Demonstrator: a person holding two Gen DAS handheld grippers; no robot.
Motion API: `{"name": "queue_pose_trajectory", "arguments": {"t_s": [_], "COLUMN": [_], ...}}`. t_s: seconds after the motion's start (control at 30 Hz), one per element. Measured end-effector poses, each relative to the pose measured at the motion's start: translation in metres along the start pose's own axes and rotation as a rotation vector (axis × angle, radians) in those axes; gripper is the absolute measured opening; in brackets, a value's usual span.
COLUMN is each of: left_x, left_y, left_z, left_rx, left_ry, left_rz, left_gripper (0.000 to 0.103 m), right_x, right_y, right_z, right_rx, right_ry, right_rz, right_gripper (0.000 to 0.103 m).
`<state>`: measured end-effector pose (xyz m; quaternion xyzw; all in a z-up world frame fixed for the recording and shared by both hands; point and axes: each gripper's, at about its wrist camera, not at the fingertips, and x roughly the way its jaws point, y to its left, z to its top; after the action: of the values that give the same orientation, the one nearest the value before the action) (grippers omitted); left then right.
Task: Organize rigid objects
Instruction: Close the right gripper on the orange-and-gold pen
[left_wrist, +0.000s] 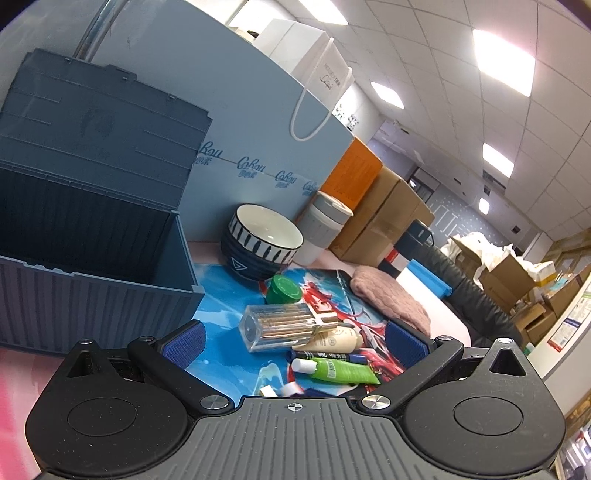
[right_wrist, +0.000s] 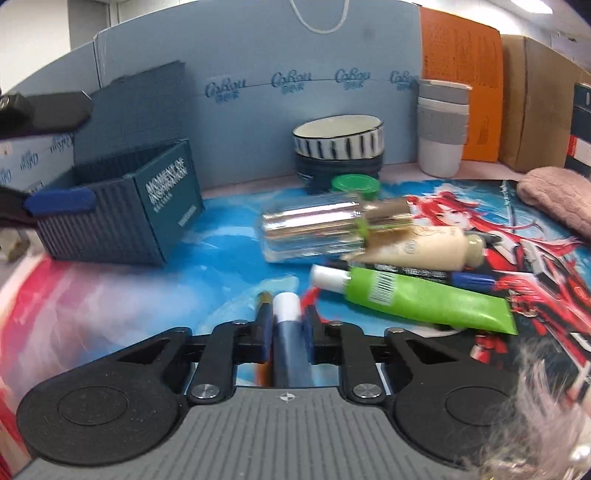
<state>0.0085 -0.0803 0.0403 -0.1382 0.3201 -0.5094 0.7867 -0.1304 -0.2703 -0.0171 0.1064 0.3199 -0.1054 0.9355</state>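
Ribbed-handled right tongs (right_wrist: 287, 325) clamp slim blue white-capped tube (right_wrist: 288, 328) beside glossy green tube (right_wrist: 417, 299)

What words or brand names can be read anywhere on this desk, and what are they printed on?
"CaRou", repeated in a row: on the light blue board behind the desk.
"MOMENT OF INSPIRATION": on the end of the dark blue storage box; smaller lines below it are too small to read.
Script logo on the white paper bag: too small to read.
Print on the green tube, cream bottle and orange box: blurred, unreadable.
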Motion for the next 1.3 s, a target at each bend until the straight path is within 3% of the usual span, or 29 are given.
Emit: {"name": "queue_pose_trajectory", "arguments": {"t_s": [0.2, 0.23, 0.3, 0.47, 0.6, 0.67, 0.77, 0.93, 1.03, 1.13, 1.23, 1.3], "left_x": [-0.002, -0.002, -0.002, -0.004, -0.021, -0.037, -0.061, -0.085, -0.089, -0.093, -0.1, -0.104], "left_y": [0.003, 0.004, 0.005, 0.005, 0.003, 0.004, 0.011, 0.031, 0.039, 0.044, 0.051, 0.055], "left_z": [0.003, 0.003, 0.003, 0.004, 0.014, 0.021, 0.031, 0.041, 0.045, 0.047, 0.049, 0.048], "left_rx": [-0.008, -0.01, -0.012, -0.004, 0.041, 0.071, 0.09, 0.047, 0.036, 0.024, -0.001, -0.02], "left_ry": [-0.004, -0.004, -0.002, -0.003, -0.041, -0.091, -0.161, -0.221, -0.229, -0.242, -0.265, -0.278], "left_rz": [0.002, 0.003, 0.008, 0.009, 0.023, 0.059, 0.136, 0.194, 0.235, 0.257, 0.249, 0.248], "left_gripper": [0.103, 0.103, 0.103, 0.103, 0.103, 0.103, 0.103, 0.103, 0.103, 0.103, 0.103, 0.103], "right_x": [0.0, -0.005, -0.015, -0.034, -0.047, -0.044, -0.024, 0.008, 0.011, 0.012, 0.016, 0.02], "right_y": [0.004, 0.002, -0.001, 0.004, 0.035, 0.062, 0.111, 0.177, 0.196, 0.198, 0.199, 0.201], "right_z": [0.003, 0.004, 0.005, 0.001, -0.006, -0.008, -0.01, -0.02, -0.029, -0.027, -0.025, -0.023], "right_rx": [0.031, 0.056, 0.093, 0.117, 0.051, -0.007, -0.089, -0.251, -0.379, -0.383, -0.392, -0.403], "right_ry": [-0.011, -0.023, -0.038, -0.019, -0.024, 0.001, 0.046, 0.108, 0.08, 0.082, 0.072, 0.08], "right_rz": [0.024, 0.026, 0.027, 0.069, 0.206, 0.315, 0.402, 0.391, 0.3, 0.278, 0.257, 0.263], "right_gripper": [0.018, 0.021, 0.042, 0.048, 0.059, 0.064, 0.068, 0.065, 0.055, 0.05, 0.032, 0.013]}}
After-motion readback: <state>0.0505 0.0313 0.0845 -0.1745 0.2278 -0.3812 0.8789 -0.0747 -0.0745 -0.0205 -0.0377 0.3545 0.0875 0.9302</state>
